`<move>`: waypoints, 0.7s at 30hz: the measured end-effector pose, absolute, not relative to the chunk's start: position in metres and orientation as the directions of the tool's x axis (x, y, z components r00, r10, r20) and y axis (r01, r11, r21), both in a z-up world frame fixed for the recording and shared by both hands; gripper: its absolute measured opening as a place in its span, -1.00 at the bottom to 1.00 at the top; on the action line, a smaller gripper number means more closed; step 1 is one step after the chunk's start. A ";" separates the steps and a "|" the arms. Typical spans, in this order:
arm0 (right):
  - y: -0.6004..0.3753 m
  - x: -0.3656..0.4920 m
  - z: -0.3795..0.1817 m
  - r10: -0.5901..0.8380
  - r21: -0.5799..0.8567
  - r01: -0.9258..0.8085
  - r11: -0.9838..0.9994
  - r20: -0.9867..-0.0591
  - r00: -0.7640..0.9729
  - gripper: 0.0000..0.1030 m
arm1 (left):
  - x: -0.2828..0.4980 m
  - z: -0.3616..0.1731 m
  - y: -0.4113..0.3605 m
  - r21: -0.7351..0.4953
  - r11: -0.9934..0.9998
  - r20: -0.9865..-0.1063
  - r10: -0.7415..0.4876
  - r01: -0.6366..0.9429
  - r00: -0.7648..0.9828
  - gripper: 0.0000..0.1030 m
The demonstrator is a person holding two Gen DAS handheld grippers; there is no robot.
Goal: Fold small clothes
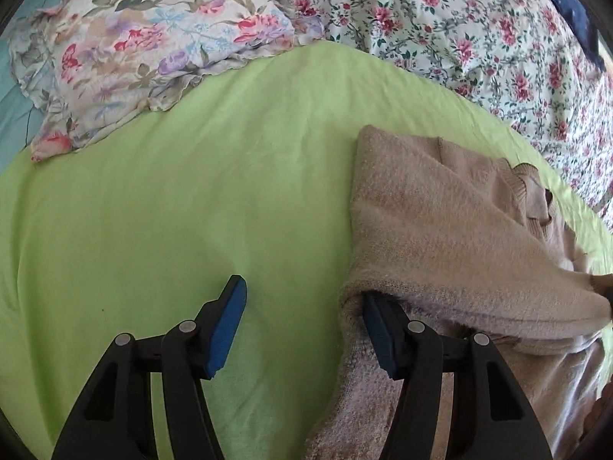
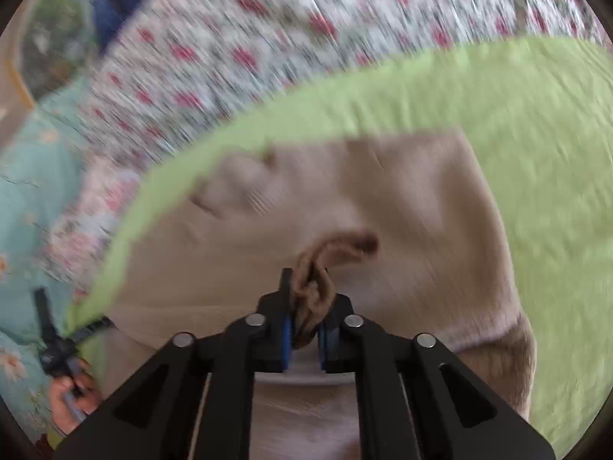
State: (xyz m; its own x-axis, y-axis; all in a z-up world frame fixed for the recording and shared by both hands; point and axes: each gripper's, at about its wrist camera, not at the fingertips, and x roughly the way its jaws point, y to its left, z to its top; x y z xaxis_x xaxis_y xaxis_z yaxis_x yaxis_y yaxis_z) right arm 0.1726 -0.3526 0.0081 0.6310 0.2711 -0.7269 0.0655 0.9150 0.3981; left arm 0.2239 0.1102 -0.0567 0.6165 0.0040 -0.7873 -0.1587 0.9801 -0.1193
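Sweater [image 1: 440, 222] lies on the green sheet [image 1: 191, 199], right side of the left wrist view, partly folded: a flap doubled over, ribbed collar [image 1: 536, 199] toward the far right.

Left gripper [image 1: 302, 326]: jaws wide, holding nothing. Left finger [image 1: 226, 329] sits over bare sheet; right finger [image 1: 379, 337] is tucked under the sweater's near-left fold edge, fuzzy fabric draped over its tip.

Right gripper [image 2: 304, 329]: jaws narrow, pinched on a bunched brown-beige bit of sweater [image 2: 310, 291] that sticks up between the pads. Rest of the garment [image 2: 383, 207] spreads flat beyond it, ribbed hem [image 2: 509, 360] near right. This view is motion-blurred, detail is poor.

Around:
- Floral pillow [image 1: 145, 57] far left, on the sheet edge, well apart from the sweater.
- Rose-print duvet [image 1: 440, 19] across the far side and right, edge near the collar.
- Teal bedding [image 1: 23, 88] far left.
- Dark blue fabric [image 1: 574, 7] at far right corner.
- In the right wrist view, low left: the other gripper [image 2: 53, 341] and hand [image 2: 69, 395] holding it, beside the sheet edge.

Nothing lies on the sweater except its own folds.
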 end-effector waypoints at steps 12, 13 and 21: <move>-0.391 0.086 0.038 0.271 0.428 0.085 0.900 -0.701 0.660 0.03 | 0.202 -0.046 0.108 -0.122 0.986 -0.800 -0.031 -0.111 0.599 0.18; -0.389 0.077 0.043 0.282 0.431 0.068 0.900 -0.694 0.662 0.05 | 0.195 -0.043 0.108 -0.124 0.988 -0.797 -0.043 -0.094 0.602 0.18; -0.382 0.007 0.048 0.375 0.452 -0.031 0.891 -0.697 0.611 0.05 | 0.105 -0.031 0.116 -0.248 0.964 -0.783 -0.260 0.101 0.565 0.25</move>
State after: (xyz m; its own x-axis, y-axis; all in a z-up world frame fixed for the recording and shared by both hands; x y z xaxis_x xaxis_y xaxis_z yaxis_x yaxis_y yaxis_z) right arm 0.0069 -0.3824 0.0482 0.6109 0.3748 -0.6974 -0.0309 0.8914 0.4521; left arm 0.1053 0.1156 -0.0310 0.5648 -0.2605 -0.7831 0.1011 0.9636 -0.2476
